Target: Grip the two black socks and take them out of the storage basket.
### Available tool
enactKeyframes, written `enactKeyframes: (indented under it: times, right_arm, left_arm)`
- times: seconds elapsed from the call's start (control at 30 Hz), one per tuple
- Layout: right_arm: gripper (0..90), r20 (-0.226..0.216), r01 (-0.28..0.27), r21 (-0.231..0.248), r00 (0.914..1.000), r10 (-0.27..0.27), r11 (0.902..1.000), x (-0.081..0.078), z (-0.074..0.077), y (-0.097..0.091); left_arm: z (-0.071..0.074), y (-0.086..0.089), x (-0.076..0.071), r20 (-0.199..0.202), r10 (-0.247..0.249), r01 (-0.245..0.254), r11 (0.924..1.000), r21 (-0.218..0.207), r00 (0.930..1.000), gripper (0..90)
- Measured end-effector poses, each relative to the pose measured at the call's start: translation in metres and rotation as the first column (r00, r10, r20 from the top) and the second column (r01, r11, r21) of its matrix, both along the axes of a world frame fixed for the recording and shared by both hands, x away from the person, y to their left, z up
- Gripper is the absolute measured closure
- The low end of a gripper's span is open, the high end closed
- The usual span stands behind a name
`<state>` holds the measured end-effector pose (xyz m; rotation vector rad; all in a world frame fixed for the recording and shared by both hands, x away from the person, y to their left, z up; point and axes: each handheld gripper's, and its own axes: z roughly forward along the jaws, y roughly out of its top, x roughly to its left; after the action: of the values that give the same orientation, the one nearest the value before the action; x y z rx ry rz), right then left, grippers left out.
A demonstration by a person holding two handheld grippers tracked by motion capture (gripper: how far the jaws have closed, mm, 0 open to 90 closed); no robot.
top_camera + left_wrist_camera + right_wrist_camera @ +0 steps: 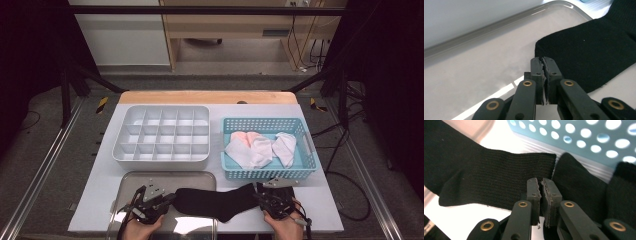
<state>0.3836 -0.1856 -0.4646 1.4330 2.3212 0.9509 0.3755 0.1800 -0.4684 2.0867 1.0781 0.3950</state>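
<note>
A black sock (215,201) lies flat near the table's front edge, its toe end on a metal tray (165,176) and its cuff on the white table top. My left gripper (172,199) is at the toe end. In the left gripper view its jaws (544,61) are pressed together with the tips at the sock's (594,50) edge. My right gripper (257,196) is at the cuff end. In the right gripper view its jaws (541,182) are closed, tips at the ribbed cuff (486,177). I cannot tell if either pinches fabric.
A white divided organizer (161,157) stands behind the tray. A blue perforated basket (265,172) to its right holds white and pink socks (260,147). More black fabric (579,185) lies beside the cuff, at the foot of the basket wall (586,140).
</note>
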Motion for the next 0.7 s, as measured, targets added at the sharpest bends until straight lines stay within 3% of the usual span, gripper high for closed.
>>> enactKeyframes:
  times: [0.03,0.13,0.23,0.27,0.37,0.5,0.7]
  right_arm:
    - [83.8,-0.006,0.002,-0.024,1.0,-0.002,0.9997,0.001,-0.002,0.001]
    - [81.0,-0.001,0.001,-0.034,1.0,-0.001,0.9994,0.001,-0.003,0.003]
    - [75.1,0.025,-0.011,0.001,0.9996,0.011,0.9999,0.0,0.001,0.002]
    - [73.0,0.039,-0.011,0.02,0.9992,0.01,0.9997,-0.001,0.003,0.002]
    - [67.6,0.145,0.007,0.066,0.9893,-0.016,0.9978,-0.005,0.018,-0.005]
    - [65.3,0.2,0.049,0.099,0.9775,-0.068,0.9939,-0.008,0.028,-0.016]
    - [63.8,0.19,0.098,0.066,0.9757,-0.109,0.993,-0.005,0.025,-0.031]
  left_arm:
    - [0.0,-0.001,0.0,0.0,-0.002,0.002,1.0,0.006,1.0,86.0]
    - [-0.001,-0.002,0.0,0.009,0.0,0.0,0.9999,0.017,1.0,84.8]
    - [-0.001,0.0,0.0,0.018,0.01,-0.01,0.9998,0.015,0.9998,81.3]
    - [0.0,0.001,0.0,0.02,0.012,-0.012,0.9999,0.01,0.9997,79.8]
    - [0.002,0.003,-0.001,0.03,0.019,-0.019,0.9998,-0.008,0.9994,70.8]
    - [0.007,0.008,-0.002,0.045,0.035,-0.033,0.9986,-0.042,0.9984,66.2]
    - [0.011,0.011,-0.004,0.06,0.042,-0.038,0.9968,-0.071,0.9973,65.2]
